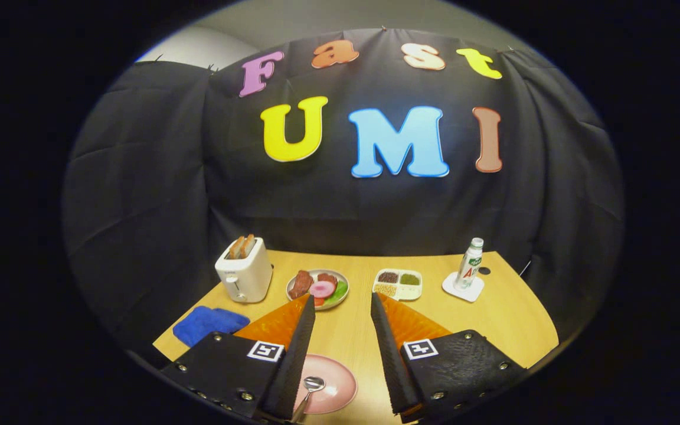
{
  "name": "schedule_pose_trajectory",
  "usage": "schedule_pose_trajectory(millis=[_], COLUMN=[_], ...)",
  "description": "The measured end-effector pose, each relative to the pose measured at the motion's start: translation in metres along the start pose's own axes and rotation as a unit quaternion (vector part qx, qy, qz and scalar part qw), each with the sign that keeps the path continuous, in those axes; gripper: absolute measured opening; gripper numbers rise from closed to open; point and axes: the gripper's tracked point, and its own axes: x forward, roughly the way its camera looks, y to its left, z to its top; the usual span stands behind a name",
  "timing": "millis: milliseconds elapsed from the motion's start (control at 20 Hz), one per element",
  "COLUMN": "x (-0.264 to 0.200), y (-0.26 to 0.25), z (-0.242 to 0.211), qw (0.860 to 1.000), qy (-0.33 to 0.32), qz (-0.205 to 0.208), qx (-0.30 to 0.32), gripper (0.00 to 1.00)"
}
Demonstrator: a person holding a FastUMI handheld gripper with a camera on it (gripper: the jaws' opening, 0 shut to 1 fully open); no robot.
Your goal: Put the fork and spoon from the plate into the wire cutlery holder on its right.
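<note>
Metal spoon [311, 386] bowl-up on pink plate [340, 383] | tool [343, 304] fingers wide apart, holding nothing

1. We see the gripper [343, 307] with its fingers spread wide apart, holding nothing, above a wooden table [511, 319].
2. Between the fingers, low down, a pink plate [334, 386] with a spoon [310, 386] lying on it, bowl up, beside the left finger.
3. Beyond the fingertips: a plate of food [318, 288] and a divided white tray [398, 284] with grains.
4. A white toaster [244, 271] with toast stands left of the food; a blue cloth [209, 323] lies nearer.
5. Far right, a bottle [470, 264] stands on a white coaster [463, 288].
</note>
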Motion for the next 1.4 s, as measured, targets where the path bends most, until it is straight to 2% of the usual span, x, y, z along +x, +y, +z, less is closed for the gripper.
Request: schedule_pose_trajectory(millis=[300, 700, 1050, 1400], x=[0.023, 0.033, 0.029, 0.029], y=[0.016, 0.044, 0.048, 0.051], z=[-0.075, -0.165, -0.231, -0.274], qw=[0.993, 0.965, 0.930, 0.907], qy=[0.114, 0.251, 0.357, 0.414], qz=[0.035, 0.065, 0.054, 0.044], qx=[0.022, 0.029, 0.066, 0.058], gripper=[0.59, 0.60, 0.60, 0.60])
